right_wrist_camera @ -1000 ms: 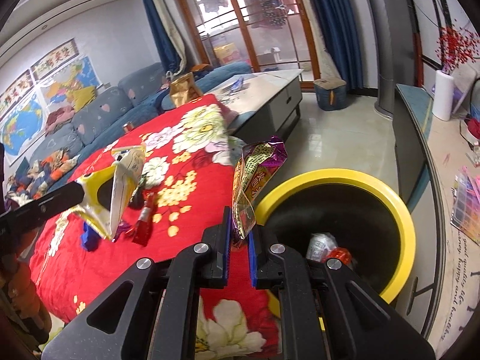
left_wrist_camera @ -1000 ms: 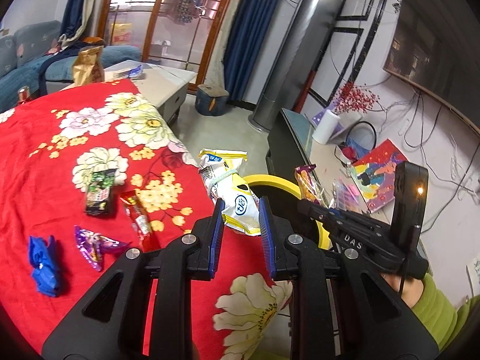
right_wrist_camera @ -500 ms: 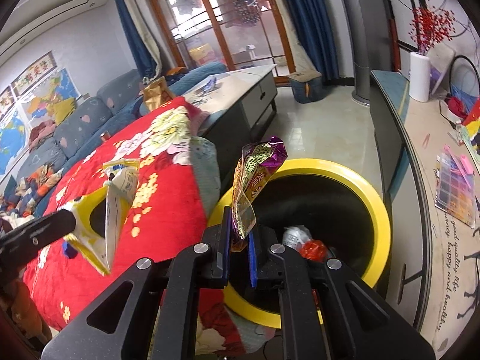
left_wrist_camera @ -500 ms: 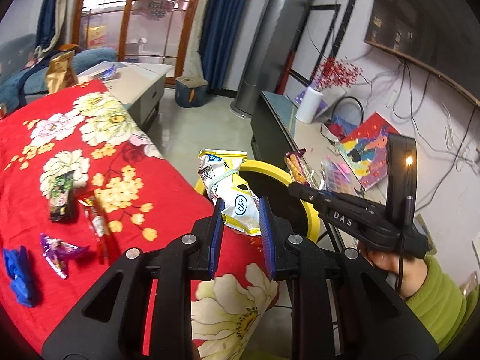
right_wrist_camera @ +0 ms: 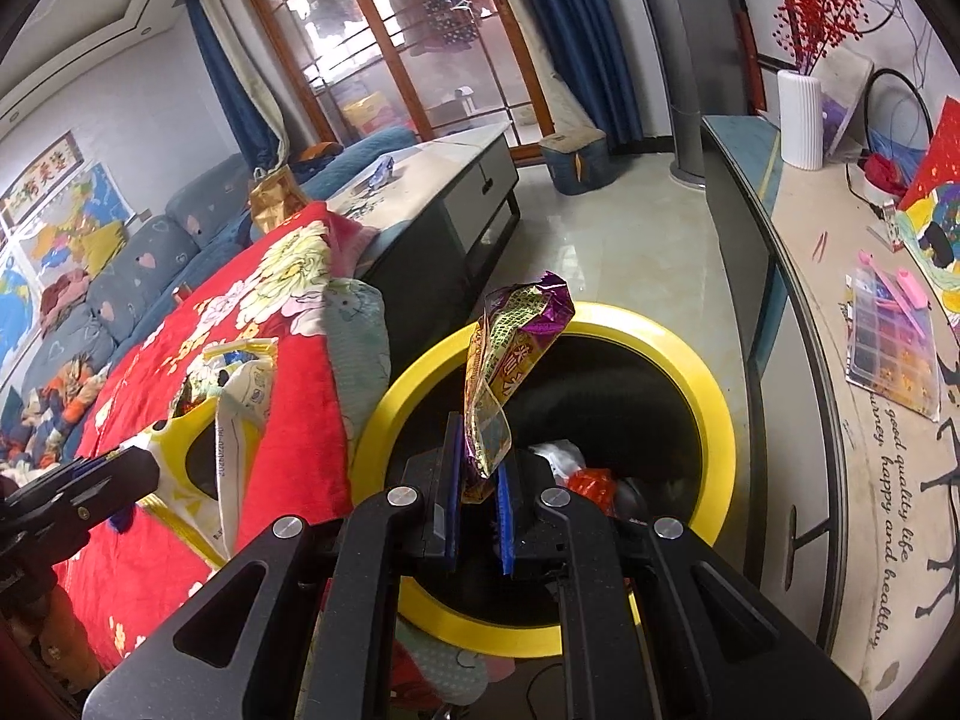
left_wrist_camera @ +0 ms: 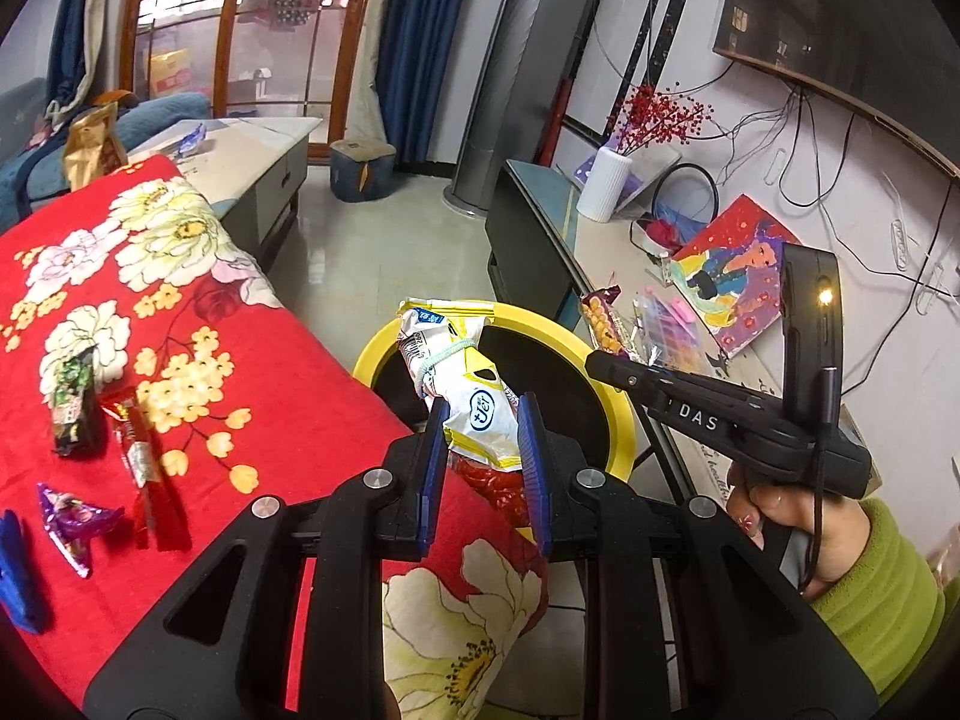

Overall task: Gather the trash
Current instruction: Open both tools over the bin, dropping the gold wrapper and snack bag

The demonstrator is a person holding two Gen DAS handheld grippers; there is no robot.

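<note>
Both hands have swung away from the red spread since a second ago, so the yellow-rimmed bin now sits right under the two wrappers. The left tool is clamped on a crinkled white-and-yellow snack bag, pinched by a pale green band near its top, with a blue oval logo I can't quite read; it hangs over the bin's nine o'clock rim. The right tool is closed tight on a shiny purple-and-gold foil wrapper printed with small green characters, standing upright above the round black mouth of the bin. Inside, at six o'clock, lie crumpled white plastic and a red foil scrap. On the plush red floral blanket five pieces remain: one dark green packet, one red stick wrapper, one purple foil twist, a blue scrap, a red bag under the left tool. The right tool's body reads "DAS". A green sleeve covers the wrist.
</note>
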